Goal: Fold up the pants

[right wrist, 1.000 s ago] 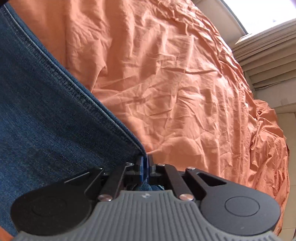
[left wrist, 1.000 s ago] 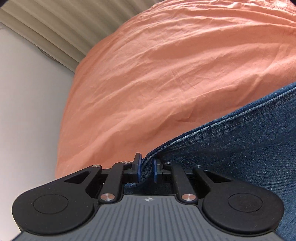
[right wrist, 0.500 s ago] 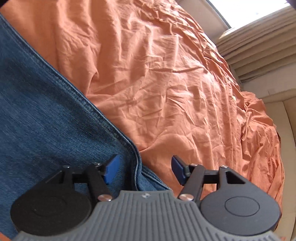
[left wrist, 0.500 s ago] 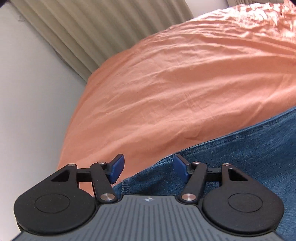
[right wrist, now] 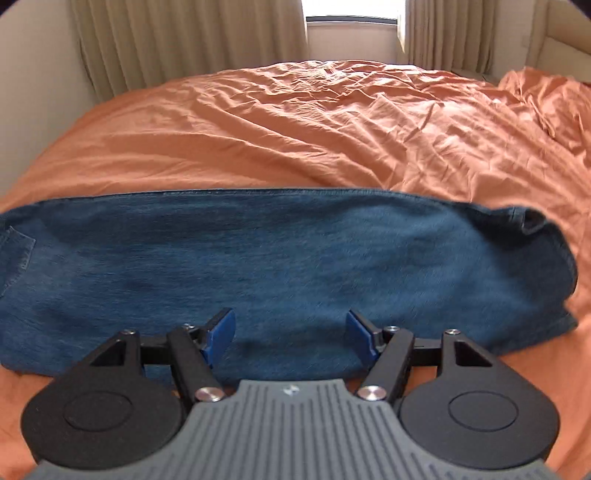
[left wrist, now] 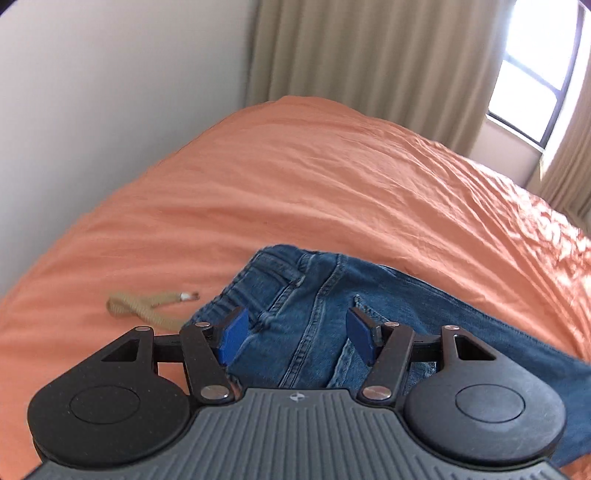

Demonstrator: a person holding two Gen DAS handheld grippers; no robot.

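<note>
Beige looped cord with a small metal clip (left wrist: pixel 147 304) lying on the wrinkled orange bedsheet (left wrist: pixel 314 192), just left of the waist end of the blue denim pants (left wrist: pixel 317 295). Pants spread flat across the sheet, waistband and back pocket toward the left, folded lengthwise into one long band with the leg hems (right wrist: pixel 535 229) at the right end. Left gripper (left wrist: pixel 293 334) released, blue pads well apart, hovering over the waistband seams with nothing pinched between them. Right gripper (right wrist: pixel 291 334) with jaws opening, blue pads spread and clear of the cloth, poised above the near edge of the denim band, nothing between them. Beige pleated curtains (right wrist: pixel 184 40) and a bright window (right wrist: pixel 352 9) beyond the far side of the bed.
</note>
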